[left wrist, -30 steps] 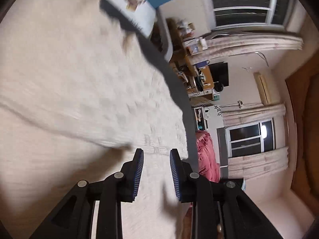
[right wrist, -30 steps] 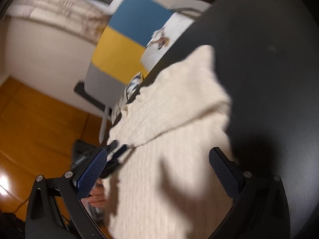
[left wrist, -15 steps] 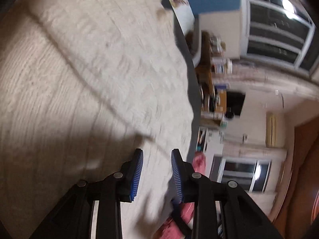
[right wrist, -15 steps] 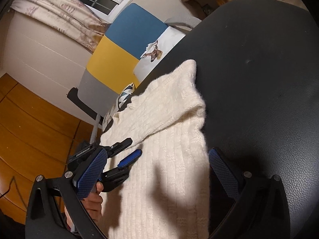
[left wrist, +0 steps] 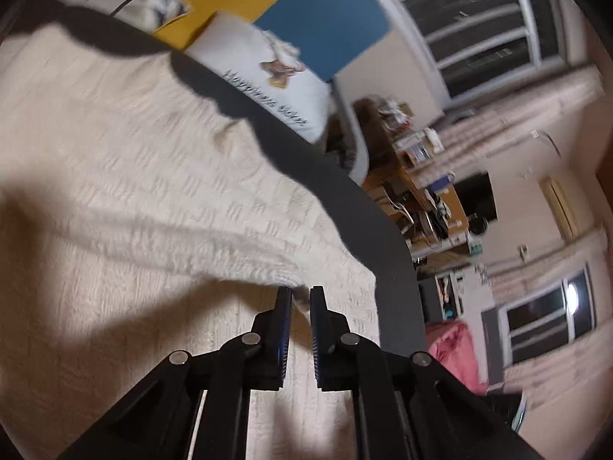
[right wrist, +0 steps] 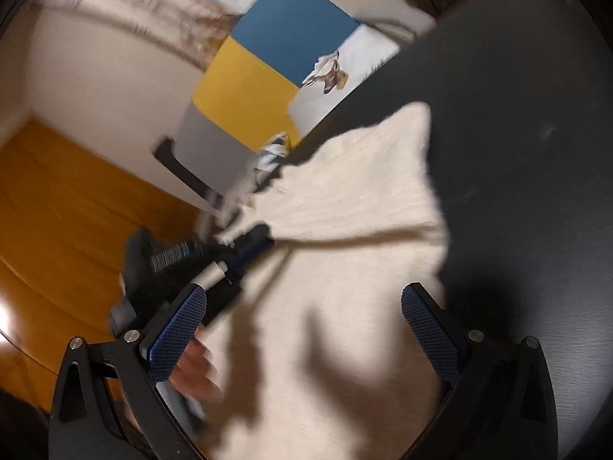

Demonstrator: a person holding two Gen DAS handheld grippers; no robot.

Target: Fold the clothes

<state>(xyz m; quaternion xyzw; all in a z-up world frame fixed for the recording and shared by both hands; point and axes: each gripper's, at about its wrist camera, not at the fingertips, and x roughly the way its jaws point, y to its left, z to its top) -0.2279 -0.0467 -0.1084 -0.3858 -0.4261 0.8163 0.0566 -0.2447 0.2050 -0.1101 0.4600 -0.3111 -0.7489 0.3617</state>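
A: Since the earlier frames the left gripper [left wrist: 300,299] has just been closing, and a small tuft of the cream knit sweater [left wrist: 145,176] now shows between its narrowed jaws; the pads look pressed on that fold edge. The sweater's fold line runs straight out from the fingertips.

B: And the right gripper [right wrist: 302,329]?

A: Its jaws stand wide apart above the sweater [right wrist: 345,237], holding nothing. The garment lies on the black table [right wrist: 517,153], reaching the table's near-left edge and leaving the far-right part bare.

B: How should the step be done well?

A: Judged from the pinch, the step is carrying the gripped edge over to make a fold. The knit is thick and slack, so it will likely sag and drag; lift the edge clear of the layer beneath before moving across, and keep the pinch deep enough that the tuft does not slip out. The free gripper could pin the lower layer near the table edge.

B: What does each view add?

A: Only the left wrist view shows the tuft between the pads, with a printed cushion [left wrist: 268,76] beyond the table's far edge. Only the right wrist view shows the sweater's outline, the person's hand [right wrist: 195,375] under the left tool, and the wooden floor [right wrist: 57,211] past the edge.
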